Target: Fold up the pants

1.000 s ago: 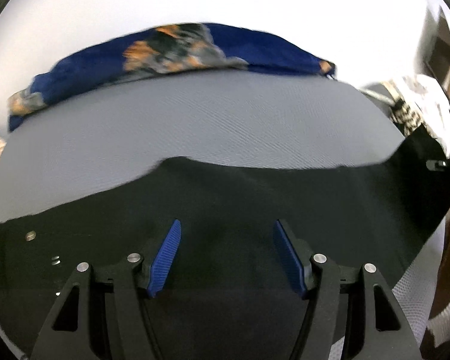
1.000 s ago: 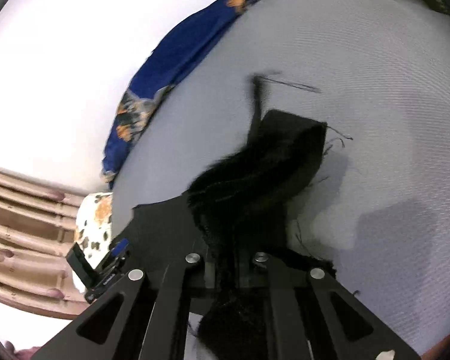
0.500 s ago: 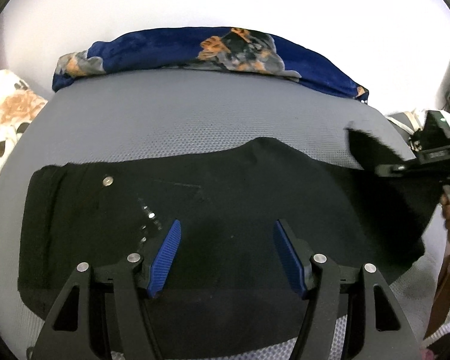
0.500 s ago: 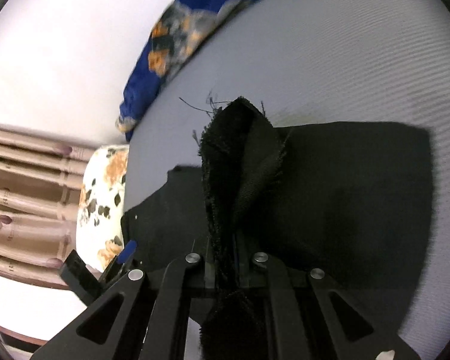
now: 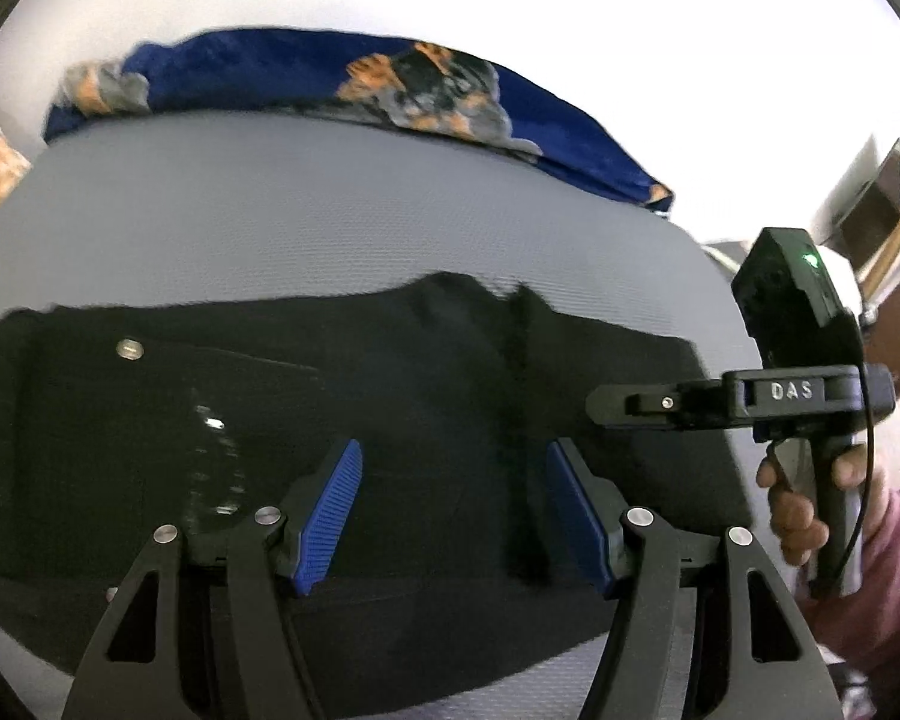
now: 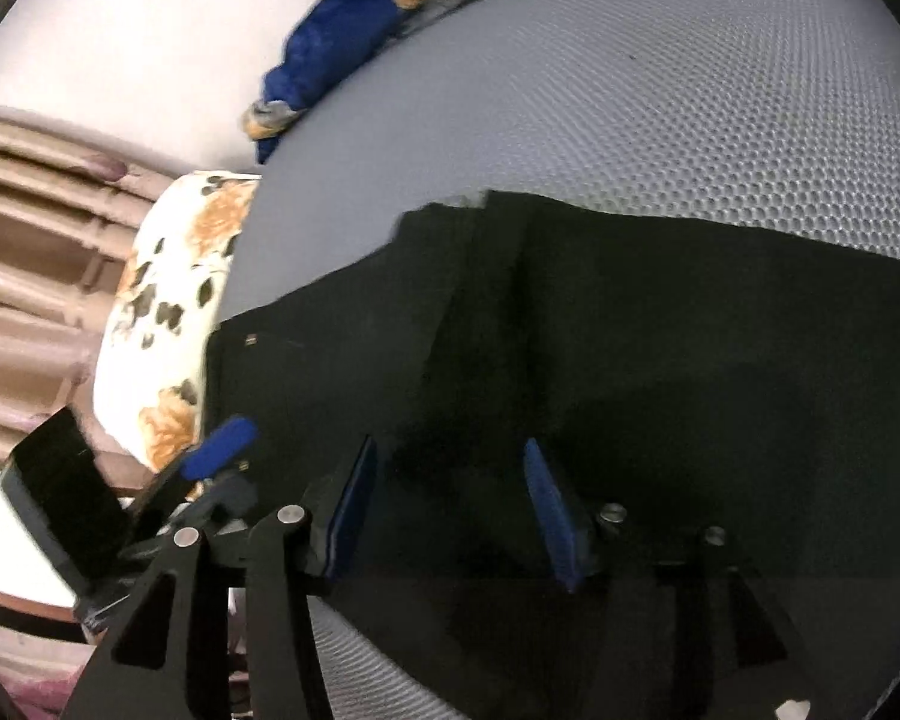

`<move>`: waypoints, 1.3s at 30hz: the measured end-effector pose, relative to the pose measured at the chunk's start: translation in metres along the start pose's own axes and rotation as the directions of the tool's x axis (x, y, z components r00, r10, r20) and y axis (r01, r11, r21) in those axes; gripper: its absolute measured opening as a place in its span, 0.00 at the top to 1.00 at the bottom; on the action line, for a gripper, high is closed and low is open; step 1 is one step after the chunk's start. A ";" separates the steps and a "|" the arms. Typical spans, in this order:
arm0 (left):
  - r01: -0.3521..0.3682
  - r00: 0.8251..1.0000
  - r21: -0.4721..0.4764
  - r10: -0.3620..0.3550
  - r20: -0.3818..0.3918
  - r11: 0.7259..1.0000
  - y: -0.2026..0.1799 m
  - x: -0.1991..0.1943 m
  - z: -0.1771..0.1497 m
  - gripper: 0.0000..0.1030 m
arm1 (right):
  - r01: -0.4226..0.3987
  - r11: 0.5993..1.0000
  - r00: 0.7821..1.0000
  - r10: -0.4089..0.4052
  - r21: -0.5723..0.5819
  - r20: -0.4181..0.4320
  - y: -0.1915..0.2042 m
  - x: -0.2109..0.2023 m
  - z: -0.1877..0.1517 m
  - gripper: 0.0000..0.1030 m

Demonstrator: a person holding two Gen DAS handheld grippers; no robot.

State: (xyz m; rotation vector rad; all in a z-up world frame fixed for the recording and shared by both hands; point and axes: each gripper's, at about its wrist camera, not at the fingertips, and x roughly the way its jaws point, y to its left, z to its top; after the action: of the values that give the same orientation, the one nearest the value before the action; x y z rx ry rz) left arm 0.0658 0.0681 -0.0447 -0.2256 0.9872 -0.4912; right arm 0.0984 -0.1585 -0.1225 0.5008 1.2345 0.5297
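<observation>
The black pants [image 5: 390, 396] lie flat on the grey mesh surface [image 5: 330, 204], with the leg end folded over the upper part; a metal button [image 5: 129, 349] shows at the left. My left gripper [image 5: 453, 510] is open and empty just above the pants. The right gripper shows in the left wrist view at the right [image 5: 606, 405], over the fold. In the right wrist view the right gripper [image 6: 450, 507] is open and empty above the pants [image 6: 660, 360].
A blue and orange patterned cloth [image 5: 390, 90] lies along the far edge of the grey surface. A white floral cushion [image 6: 168, 300] sits left of the surface. Beige ribbed furniture [image 6: 24, 240] stands beyond it.
The right gripper carried the leg end leftward over the pants, laid it down and opened. The left gripper stayed open above the pants.
</observation>
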 end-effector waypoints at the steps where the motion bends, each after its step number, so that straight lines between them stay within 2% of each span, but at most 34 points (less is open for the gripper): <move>1: 0.035 0.999 -0.011 -0.036 -0.011 0.999 -0.001 0.002 0.001 0.37 | 0.005 1.000 1.000 -0.005 -0.011 0.017 0.002 -0.008 -0.003 0.51; 4: 0.154 0.984 -0.058 -0.159 -0.084 0.986 -0.005 0.016 0.003 0.37 | 0.044 0.999 0.997 -0.043 -0.021 0.060 -0.001 -0.031 -0.011 0.50; 6: 0.208 0.964 -0.112 -0.223 -0.144 0.972 -0.006 0.031 0.004 0.37 | 0.069 0.998 0.994 -0.069 -0.003 0.088 -0.006 -0.042 -0.017 0.49; 8: 0.240 0.942 -0.181 -0.273 -0.195 0.954 -0.002 0.046 0.005 0.37 | 0.090 0.995 0.990 -0.093 0.032 0.107 -0.016 -0.051 -0.025 0.49; 12: 0.263 0.903 -0.308 -0.346 -0.257 0.914 0.009 0.071 0.004 0.43 | 0.070 0.991 0.987 -0.086 0.118 0.137 -0.040 -0.063 -0.044 0.49; 17: 0.285 0.870 -0.394 -0.408 -0.277 0.874 0.016 0.088 0.000 0.50 | 0.044 0.981 0.985 -0.074 0.189 0.157 -0.062 -0.069 -0.057 0.49; 20: 0.301 0.857 -0.413 -0.434 -0.278 0.860 0.015 0.092 0.001 0.51 | 0.026 0.976 0.983 -0.064 0.216 0.170 -0.070 -0.070 -0.059 0.49; 21: 0.310 0.845 -0.423 -0.451 -0.287 0.851 0.014 0.095 0.001 0.51 | 0.019 0.974 0.982 -0.060 0.226 0.177 -0.071 -0.070 -0.059 0.49; 23: 0.319 0.833 -0.439 -0.469 -0.292 0.840 0.010 0.099 0.000 0.51 | 0.001 0.972 0.981 -0.046 0.234 0.188 -0.074 -0.071 -0.058 0.49; 27: 0.331 0.822 -0.434 -0.482 -0.304 0.838 0.001 0.104 -0.001 0.51 | -0.009 0.972 0.979 -0.039 0.235 0.199 -0.078 -0.072 -0.056 0.48; 29: 0.345 0.809 -0.442 -0.501 -0.308 0.828 -0.003 0.108 -0.003 0.52 | -0.015 0.971 0.979 -0.034 0.237 0.202 -0.079 -0.071 -0.056 0.47; 31: 0.341 0.810 -0.433 -0.495 -0.315 0.834 -0.007 0.108 -0.009 0.68 | -0.020 0.971 0.979 -0.029 0.238 0.204 -0.079 -0.070 -0.056 0.47; 32: 0.331 0.817 -0.416 -0.478 -0.322 0.847 -0.010 0.110 -0.011 0.74 | -0.021 0.971 0.979 -0.029 0.238 0.203 -0.078 -0.069 -0.055 0.46; 33: 0.317 0.826 -0.405 -0.460 -0.327 0.858 -0.011 0.111 -0.011 0.85 | -0.021 0.971 0.979 -0.028 0.238 0.202 -0.077 -0.068 -0.055 0.46; 36: 0.302 0.839 -0.412 -0.445 -0.315 0.860 -0.008 0.107 -0.013 0.91 | -0.013 0.973 0.979 -0.034 0.230 0.199 -0.074 -0.067 -0.054 0.46; 37: 0.297 0.848 -0.396 -0.431 -0.309 0.869 -0.010 0.103 -0.013 0.95 | -0.010 0.973 0.979 -0.036 0.229 0.198 -0.073 -0.067 -0.054 0.46; 39: 0.298 0.872 -0.323 -0.394 -0.291 0.898 -0.016 0.086 -0.012 0.96 | -0.003 0.974 0.979 -0.044 0.227 0.199 -0.071 -0.069 -0.054 0.46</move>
State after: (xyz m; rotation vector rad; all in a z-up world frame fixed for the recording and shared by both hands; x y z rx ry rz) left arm 0.0901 0.0121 -0.1087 -0.5857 1.3753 -0.7473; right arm 0.0376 -0.2530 -0.1291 0.7166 1.1078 0.3120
